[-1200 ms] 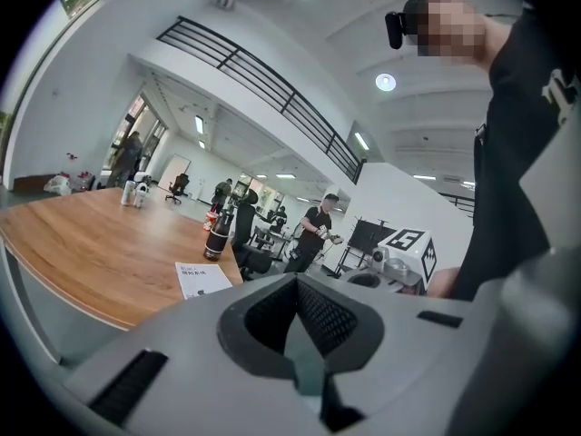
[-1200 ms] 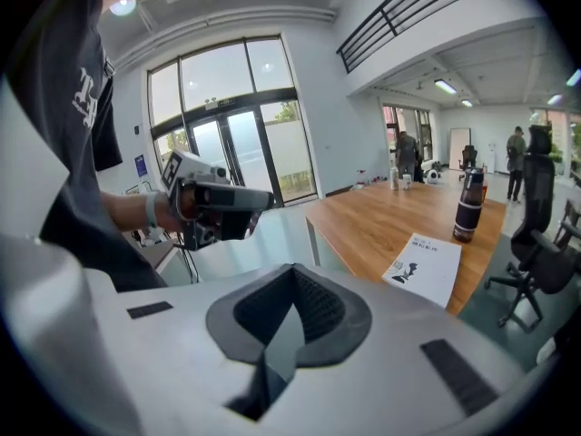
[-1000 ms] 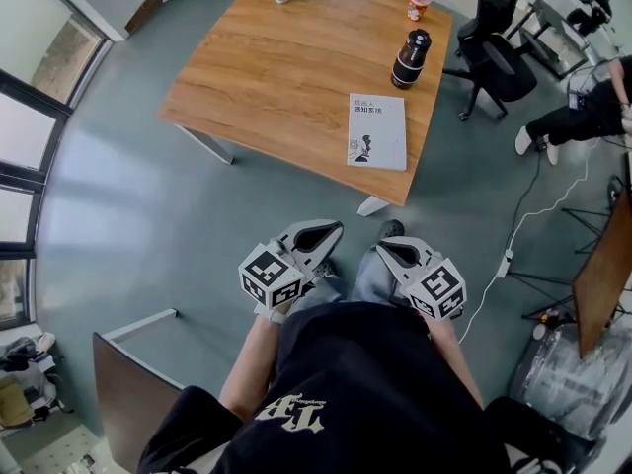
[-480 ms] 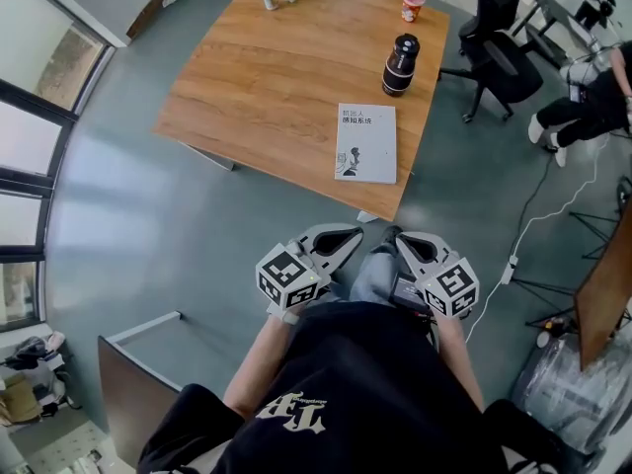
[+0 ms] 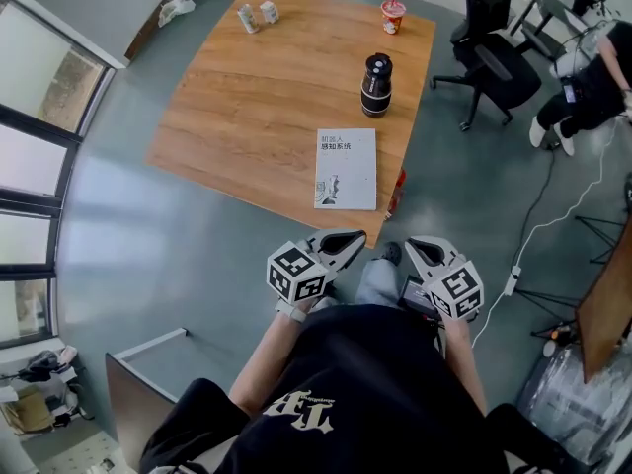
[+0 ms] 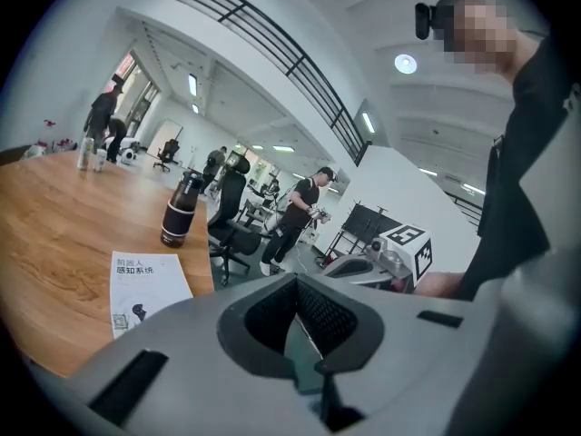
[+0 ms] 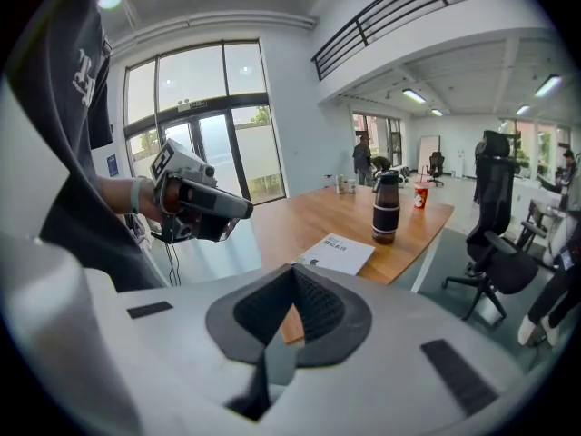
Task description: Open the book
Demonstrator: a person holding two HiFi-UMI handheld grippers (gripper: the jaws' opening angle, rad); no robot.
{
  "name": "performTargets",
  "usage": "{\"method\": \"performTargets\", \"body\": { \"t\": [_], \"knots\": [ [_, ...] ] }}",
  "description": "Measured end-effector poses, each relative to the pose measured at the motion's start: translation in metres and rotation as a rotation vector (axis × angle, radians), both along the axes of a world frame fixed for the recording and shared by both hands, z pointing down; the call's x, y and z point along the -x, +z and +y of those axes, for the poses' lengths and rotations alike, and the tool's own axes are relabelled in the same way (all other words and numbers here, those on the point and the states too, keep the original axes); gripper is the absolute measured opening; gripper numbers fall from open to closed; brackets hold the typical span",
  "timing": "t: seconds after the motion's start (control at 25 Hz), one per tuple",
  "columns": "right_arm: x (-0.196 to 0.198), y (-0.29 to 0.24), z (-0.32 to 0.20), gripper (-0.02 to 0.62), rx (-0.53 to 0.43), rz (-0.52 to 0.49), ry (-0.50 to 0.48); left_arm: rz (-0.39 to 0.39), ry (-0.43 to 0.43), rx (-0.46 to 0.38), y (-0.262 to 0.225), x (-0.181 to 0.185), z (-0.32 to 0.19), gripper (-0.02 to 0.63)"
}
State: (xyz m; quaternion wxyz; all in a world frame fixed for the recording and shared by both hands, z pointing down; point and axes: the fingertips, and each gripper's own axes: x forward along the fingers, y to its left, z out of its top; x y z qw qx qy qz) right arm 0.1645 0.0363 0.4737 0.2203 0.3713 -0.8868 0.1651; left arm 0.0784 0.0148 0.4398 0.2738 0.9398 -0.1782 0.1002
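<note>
A closed book [image 5: 346, 169] with a pale cover lies flat near the near edge of the wooden table [image 5: 257, 97]. It also shows in the left gripper view as the book [image 6: 145, 289] and in the right gripper view as the book [image 7: 334, 253]. My left gripper [image 5: 351, 237] and right gripper [image 5: 420, 248] are held side by side in front of my body, short of the table and apart from the book. Both are shut with nothing between the jaws, as seen on the left gripper [image 6: 295, 280] and the right gripper [image 7: 292, 272].
A dark bottle [image 5: 375, 85] stands on the table behind the book. A red cup [image 5: 393, 13] and two small cans [image 5: 255, 14] sit at the far edge. An office chair [image 5: 489, 38] and a seated person [image 5: 592, 87] are at the right; a cable [image 5: 538, 225] lies on the floor.
I have walked towards the table: the table and book sit nearer and lower in the head view. Both grippers came forward with me and stayed shut.
</note>
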Motion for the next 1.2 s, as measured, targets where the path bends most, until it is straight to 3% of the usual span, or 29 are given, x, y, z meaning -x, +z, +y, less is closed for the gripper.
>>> {"method": "performTargets", "body": {
  "t": [0.28, 0.56, 0.92, 1.2],
  "knots": [
    [-0.068, -0.005, -0.028, -0.012, -0.002, -0.018, 0.058, 0.012, 0.026, 0.029, -0.003, -0.057, -0.020, 0.006],
    [-0.103, 0.003, -0.047, -0.012, 0.016, -0.020, 0.036, -0.012, 0.000, 0.047, 0.002, -0.082, -0.038, 0.006],
    [-0.117, 0.007, -0.072, -0.012, 0.013, 0.005, -0.014, 0.019, -0.036, 0.069, 0.006, -0.097, -0.040, 0.006],
    [-0.081, -0.008, -0.095, -0.012, -0.020, 0.003, 0.001, 0.042, 0.007, 0.065, 0.003, -0.068, -0.049, 0.006]
  ]
}}
